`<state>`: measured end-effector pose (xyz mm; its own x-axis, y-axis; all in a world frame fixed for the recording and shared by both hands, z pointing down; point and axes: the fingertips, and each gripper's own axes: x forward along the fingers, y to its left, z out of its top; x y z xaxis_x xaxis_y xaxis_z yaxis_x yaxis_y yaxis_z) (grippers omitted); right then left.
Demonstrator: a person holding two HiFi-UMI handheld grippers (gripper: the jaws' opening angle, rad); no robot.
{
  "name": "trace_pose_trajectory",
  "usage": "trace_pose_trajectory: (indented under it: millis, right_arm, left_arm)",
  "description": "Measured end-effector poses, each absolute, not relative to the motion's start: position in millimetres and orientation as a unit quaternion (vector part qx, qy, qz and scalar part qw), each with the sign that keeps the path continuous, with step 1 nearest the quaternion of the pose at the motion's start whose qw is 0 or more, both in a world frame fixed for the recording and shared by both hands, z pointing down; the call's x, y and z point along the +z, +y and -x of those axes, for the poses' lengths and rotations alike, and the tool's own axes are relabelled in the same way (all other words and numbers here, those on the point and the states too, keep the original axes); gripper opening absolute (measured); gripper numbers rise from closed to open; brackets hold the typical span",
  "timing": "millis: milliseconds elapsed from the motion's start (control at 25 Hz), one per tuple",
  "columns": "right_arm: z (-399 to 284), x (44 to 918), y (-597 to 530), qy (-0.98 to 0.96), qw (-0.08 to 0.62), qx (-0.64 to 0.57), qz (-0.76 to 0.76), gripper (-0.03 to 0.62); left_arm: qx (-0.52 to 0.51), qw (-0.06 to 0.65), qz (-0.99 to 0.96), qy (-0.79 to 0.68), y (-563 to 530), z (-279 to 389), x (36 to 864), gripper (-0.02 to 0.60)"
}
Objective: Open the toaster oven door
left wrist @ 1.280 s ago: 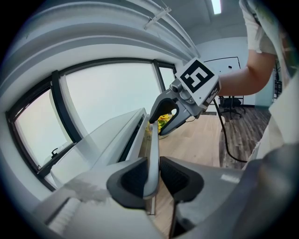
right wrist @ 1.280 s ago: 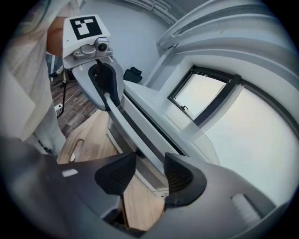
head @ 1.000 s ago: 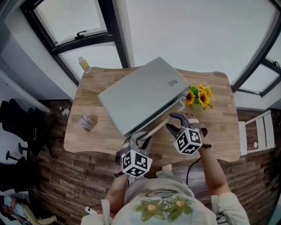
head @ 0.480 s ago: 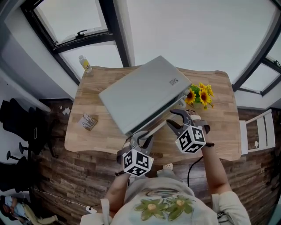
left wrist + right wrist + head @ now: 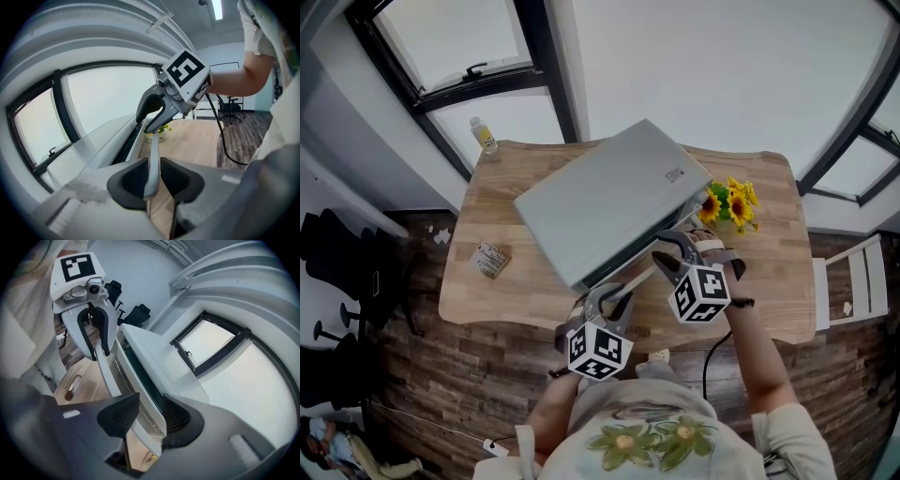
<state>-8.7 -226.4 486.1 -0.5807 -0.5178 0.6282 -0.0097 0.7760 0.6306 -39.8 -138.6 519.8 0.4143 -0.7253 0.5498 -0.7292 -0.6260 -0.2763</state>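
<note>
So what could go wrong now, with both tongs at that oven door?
The left tongs clamp the door handle, while the right tongs have just been closing round its other end without a firm grip yet; pulling now might twist the door. The sunflowers stand close to the right tongs, so a swing could topple them. The toaster oven might slide on the wooden table.

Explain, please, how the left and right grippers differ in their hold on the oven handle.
The left gripper clamps the handle; the right gripper only straddles it, jaws wider, just closing. The left gripper is near one end, the right gripper the other. Both share one handle.
</note>
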Motion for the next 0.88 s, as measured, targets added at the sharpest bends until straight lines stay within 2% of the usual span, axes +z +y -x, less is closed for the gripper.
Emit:
trace_pose_trajectory:
  millis: [200,360,480,880]
  right_arm:
    - [11.6,497.5,-228.5,-0.814,0.469,-0.318,-0.131,0.117]
    - [10.7,503.0,-224.0,-0.805,0.489,-0.318,-0.109,0.109]
    - [9.6,506.6,-220.7,-0.805,0.495,-0.311,-0.101,0.069]
    - [4.6,509.9,-216.6,-0.809,0.492,-0.302,-0.113,0.075]
  left_arm:
    - [0.319,0.002,-0.844,-0.432,-134.9,35.6,520.7,0.092]
    - [0.315,0.001,-0.845,-0.432,-130.7,31.3,521.5,0.092]
    - [0.308,0.009,-0.849,-0.429,-129.5,30.2,521.7,0.092]
    - [0.276,0.041,-0.868,-0.411,-122.2,25.7,522.6,0.092]
